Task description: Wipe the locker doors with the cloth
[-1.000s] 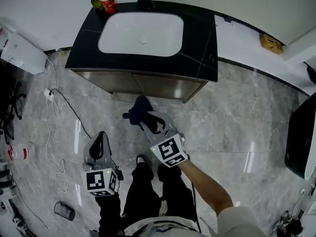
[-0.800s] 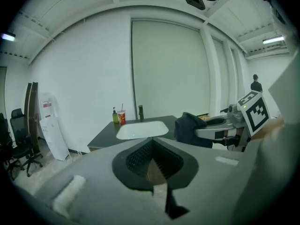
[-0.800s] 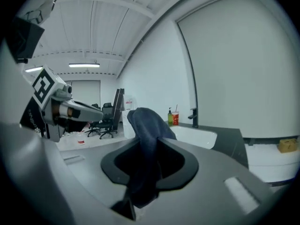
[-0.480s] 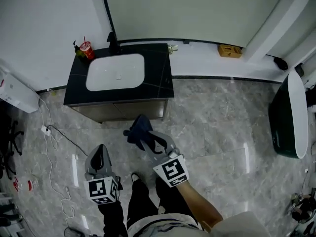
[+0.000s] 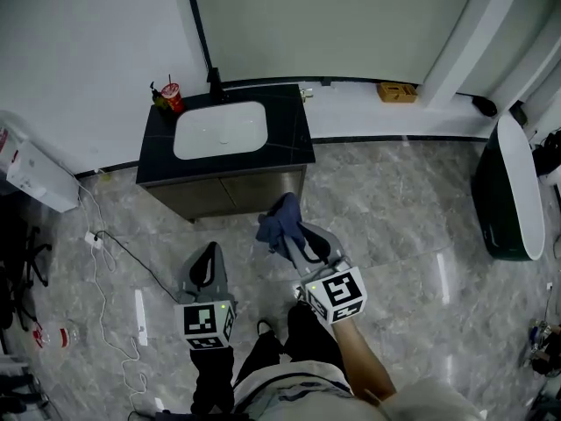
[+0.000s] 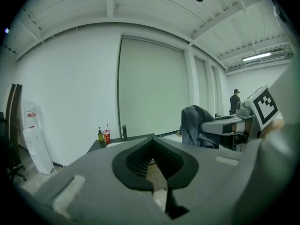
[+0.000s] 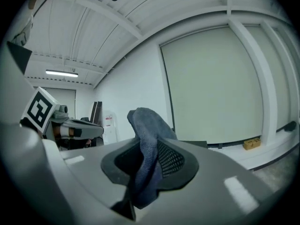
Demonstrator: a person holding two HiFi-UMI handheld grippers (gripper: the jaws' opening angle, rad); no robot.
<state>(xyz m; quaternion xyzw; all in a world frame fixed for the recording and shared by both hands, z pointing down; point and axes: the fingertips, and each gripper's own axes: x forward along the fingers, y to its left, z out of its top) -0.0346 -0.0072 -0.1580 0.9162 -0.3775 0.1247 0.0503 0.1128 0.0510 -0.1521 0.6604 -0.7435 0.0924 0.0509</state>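
Above the grey, veined, glossy stone floor [image 5: 394,226], two grippers point forward, near each other and apart. Each carries one cube with black-and-white square markers: the left cube [image 5: 204,321] and the right cube [image 5: 337,293].

The left gripper [image 5: 208,251] has its grey plastic jaws pressed together at the tips, with nothing between them. Its own view shows only the dark ribbed recess of the pads [image 6: 140,161].

The right gripper [image 5: 287,237] is clamped on the single cloth [image 5: 279,218]. This is a dark blue, soft, nubbly rag, bunched into a rounded hump above the jaw tips. In the right gripper view the cloth [image 7: 145,139] runs down through the jaw recess, lying against a dark meshed pad [image 7: 171,159].

Ahead of both grippers stands one vanity cabinet [image 5: 237,191]. It has a black, squared stone top [image 5: 294,130] with one white, rounded-rectangle basin [image 5: 221,130] set into it. One black faucet [image 5: 214,81] stands at the back edge. At the rear left corner are one red cup [image 5: 173,98] with a straw and one green bottle [image 5: 159,97], just beside each other.

One small tan box [image 5: 396,92] lies on the white ledge along the wall. One thin white cable [image 5: 96,270] snakes across the floor at the left.
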